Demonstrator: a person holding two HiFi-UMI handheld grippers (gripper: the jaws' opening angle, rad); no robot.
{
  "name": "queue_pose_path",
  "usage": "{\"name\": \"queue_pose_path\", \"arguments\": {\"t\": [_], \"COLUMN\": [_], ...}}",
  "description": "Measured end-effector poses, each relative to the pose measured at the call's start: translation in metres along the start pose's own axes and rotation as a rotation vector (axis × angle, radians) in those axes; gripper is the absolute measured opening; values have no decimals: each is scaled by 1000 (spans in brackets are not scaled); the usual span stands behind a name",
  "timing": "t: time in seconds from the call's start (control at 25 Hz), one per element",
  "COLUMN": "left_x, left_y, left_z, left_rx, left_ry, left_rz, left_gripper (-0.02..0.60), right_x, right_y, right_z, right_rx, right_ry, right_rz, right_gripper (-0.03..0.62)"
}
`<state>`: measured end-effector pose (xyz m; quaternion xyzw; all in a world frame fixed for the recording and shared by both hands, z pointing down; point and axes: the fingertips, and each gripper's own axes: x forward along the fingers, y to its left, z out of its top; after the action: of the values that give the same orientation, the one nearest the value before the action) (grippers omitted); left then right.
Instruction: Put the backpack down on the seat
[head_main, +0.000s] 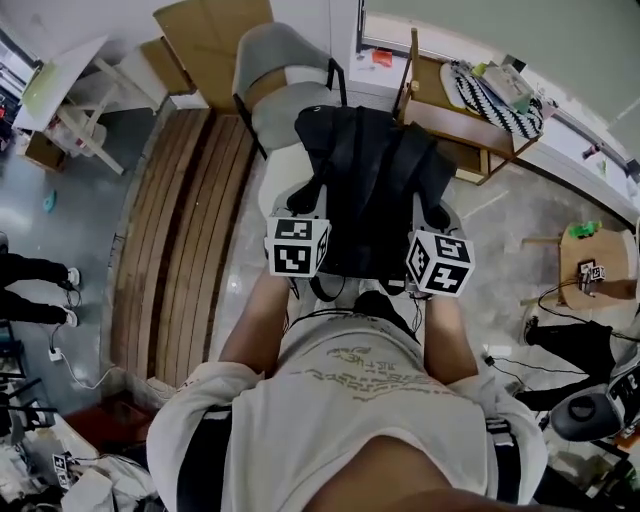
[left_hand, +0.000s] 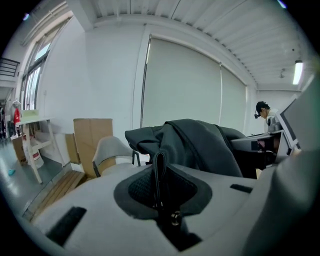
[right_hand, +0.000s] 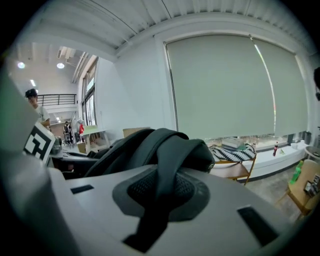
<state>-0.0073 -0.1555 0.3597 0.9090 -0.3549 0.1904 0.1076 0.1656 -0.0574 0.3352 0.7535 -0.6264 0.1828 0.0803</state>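
Backpack, black fabric (head_main: 370, 180): hangs over pale rounded seat (head_main: 270, 195); contact unclear. Left tool (left_hand: 160, 197) clamped on thin black webbing strap (left_hand: 159, 170); right tool (right_hand: 161, 200) clamped on broad black padded strap (right_hand: 170, 165). Advice: lower both level, settle base squarely, then release.

The backpack (head_main: 370, 190) fills the space ahead, grey chair (head_main: 285, 85) beyond, wooden shelf (head_main: 450, 110) at right, wooden boards (head_main: 180, 230) at left.
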Motion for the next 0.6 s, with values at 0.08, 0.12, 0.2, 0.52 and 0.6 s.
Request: {"name": "queue_pose_path", "arguments": {"t": [0.08,0.12,0.2,0.52,0.6], "left_x": [15,22,35,88,93], "left_y": [-1,-2,-5,-10,-9], "left_z": [-9,-14,-27,-73,-90], "left_rx": [-14,-23,-47,-133,-161], "left_ry": [34,52,89,228,260], "left_rz": [22,31,45,106,105], "left_gripper": [64,64,64,64,63], "right_x": [16,22,35,96,107], "right_y": [-10,-14,-23,-56,-57], "right_z": [-8,-13,-23,-65,-81], "right_rx": [-2,-4,-13,-32,-38], "right_ry": [38,59,100,257,300], "right_rz": [26,39,64,163,185], "right_gripper": [52,52,52,52,52]}}
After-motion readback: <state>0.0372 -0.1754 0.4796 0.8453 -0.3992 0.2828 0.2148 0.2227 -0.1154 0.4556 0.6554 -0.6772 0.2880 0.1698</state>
